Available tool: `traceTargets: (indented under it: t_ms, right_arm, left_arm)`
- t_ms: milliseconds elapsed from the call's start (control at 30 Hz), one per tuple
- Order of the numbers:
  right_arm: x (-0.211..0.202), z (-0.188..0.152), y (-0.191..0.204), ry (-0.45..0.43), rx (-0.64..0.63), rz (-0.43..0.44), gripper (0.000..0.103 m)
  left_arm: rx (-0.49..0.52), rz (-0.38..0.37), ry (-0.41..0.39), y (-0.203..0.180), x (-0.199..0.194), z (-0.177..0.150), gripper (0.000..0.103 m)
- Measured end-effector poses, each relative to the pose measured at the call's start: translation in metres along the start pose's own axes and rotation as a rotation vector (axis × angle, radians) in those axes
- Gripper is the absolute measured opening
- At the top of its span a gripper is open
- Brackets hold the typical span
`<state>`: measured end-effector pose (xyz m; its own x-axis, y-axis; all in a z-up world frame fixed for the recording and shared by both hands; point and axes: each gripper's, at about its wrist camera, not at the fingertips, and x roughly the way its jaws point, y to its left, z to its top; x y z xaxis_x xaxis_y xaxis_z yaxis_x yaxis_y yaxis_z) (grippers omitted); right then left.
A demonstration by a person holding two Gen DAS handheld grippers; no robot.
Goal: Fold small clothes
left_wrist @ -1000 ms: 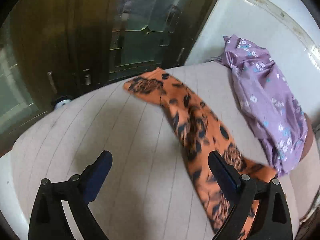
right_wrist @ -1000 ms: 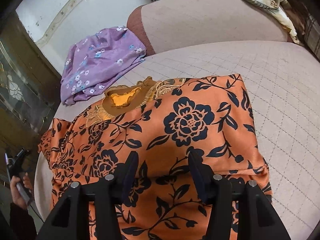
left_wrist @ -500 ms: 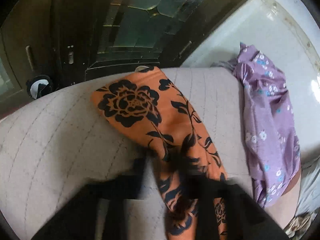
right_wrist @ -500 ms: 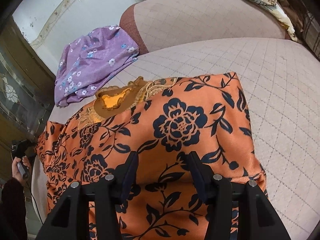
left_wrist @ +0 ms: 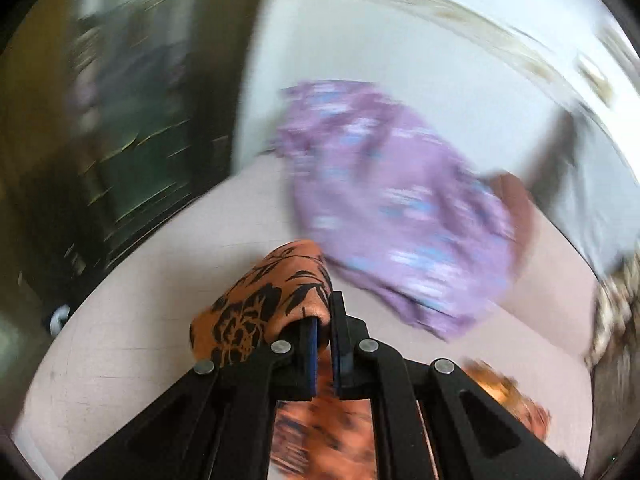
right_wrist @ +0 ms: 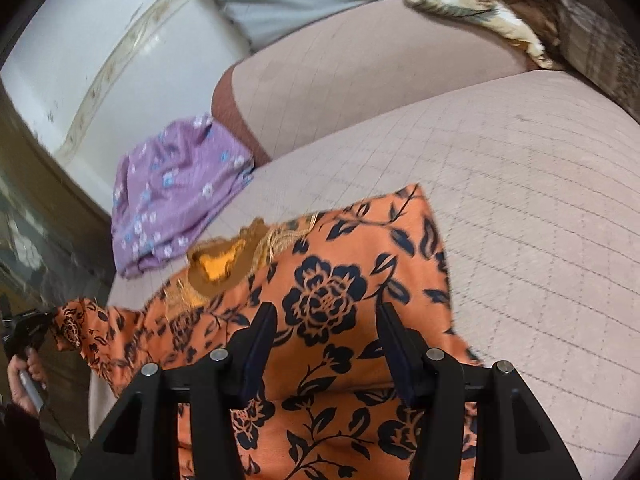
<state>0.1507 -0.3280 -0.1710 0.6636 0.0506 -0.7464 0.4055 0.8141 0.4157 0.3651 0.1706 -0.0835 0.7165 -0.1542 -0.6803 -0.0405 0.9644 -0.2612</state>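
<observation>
Black-fingered, our left gripper [left_wrist: 325,322] is clamped on a sleeve of the orange satin dress with dark blue flowers [right_wrist: 320,304], lifting that end off the pale quilted cushion [right_wrist: 520,184]. Beyond lies a purple flowered garment [right_wrist: 176,192]. Our right gripper [right_wrist: 326,344] hovers with jaws apart over the dress body, gripping nothing.

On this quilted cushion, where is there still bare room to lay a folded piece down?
The widest free patch of the beige quilted cushion lies right of the orange black-flowered garment, running back to the beige backrest. A narrow strip stays bare between the garment's collar and the purple floral cloth. The left edge is crowded: the left gripper pinches the garment's sleeve there.
</observation>
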Motion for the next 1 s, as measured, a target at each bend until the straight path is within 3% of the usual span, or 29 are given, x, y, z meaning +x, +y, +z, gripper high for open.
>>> traceTargets:
  t_ms: [133, 233, 300, 333, 367, 433, 500, 600, 667, 833, 900, 1000]
  right_arm:
    - [-0.024, 0.009, -0.018, -0.058, 0.065, 0.017, 0.056]
    - [-0.038, 0.016, -0.037, -0.090, 0.136, 0.038, 0.056]
    - [-0.047, 0.020, -0.052, -0.104, 0.179, 0.044, 0.056]
    - [-0.050, 0.022, -0.059, -0.108, 0.198, 0.045, 0.056]
    - [-0.053, 0.023, -0.064, -0.111, 0.212, 0.046, 0.056]
    - [-0.058, 0.029, -0.079, -0.112, 0.249, 0.051, 0.057]
    - [-0.061, 0.032, -0.091, -0.113, 0.284, 0.056, 0.058]
    - [-0.064, 0.036, -0.103, -0.111, 0.326, 0.066, 0.065]
    - [-0.063, 0.037, -0.104, -0.101, 0.324, 0.076, 0.066]
    - [-0.048, 0.034, -0.077, -0.032, 0.214, 0.062, 0.066]
    - [-0.040, 0.028, -0.057, -0.010, 0.128, 0.041, 0.066]
    - [-0.022, 0.010, -0.013, 0.031, -0.063, 0.000, 0.066]
  left_arm:
    - [0.188, -0.080, 0.023, -0.103, -0.035, -0.021, 0.005]
    - [0.312, -0.177, 0.047, -0.178, -0.056, -0.052, 0.005]
    - [0.372, -0.230, 0.103, -0.231, -0.064, -0.082, 0.005]
    - [0.384, -0.252, 0.125, -0.245, -0.065, -0.091, 0.011]
    - [0.405, -0.297, 0.175, -0.265, -0.065, -0.108, 0.038]
    - [0.502, -0.355, 0.262, -0.306, -0.065, -0.139, 0.079]
    - [0.582, -0.353, 0.185, -0.322, -0.078, -0.157, 0.080]
    - [0.688, -0.296, 0.051, -0.318, -0.091, -0.171, 0.080]
    - [0.678, -0.250, 0.004, -0.301, -0.089, -0.170, 0.080]
    - [0.496, 0.005, -0.042, -0.217, -0.031, -0.172, 0.082]
    - [0.360, 0.092, 0.015, -0.169, -0.002, -0.181, 0.082]
    - [0.184, 0.143, 0.090, -0.115, 0.032, -0.197, 0.082]
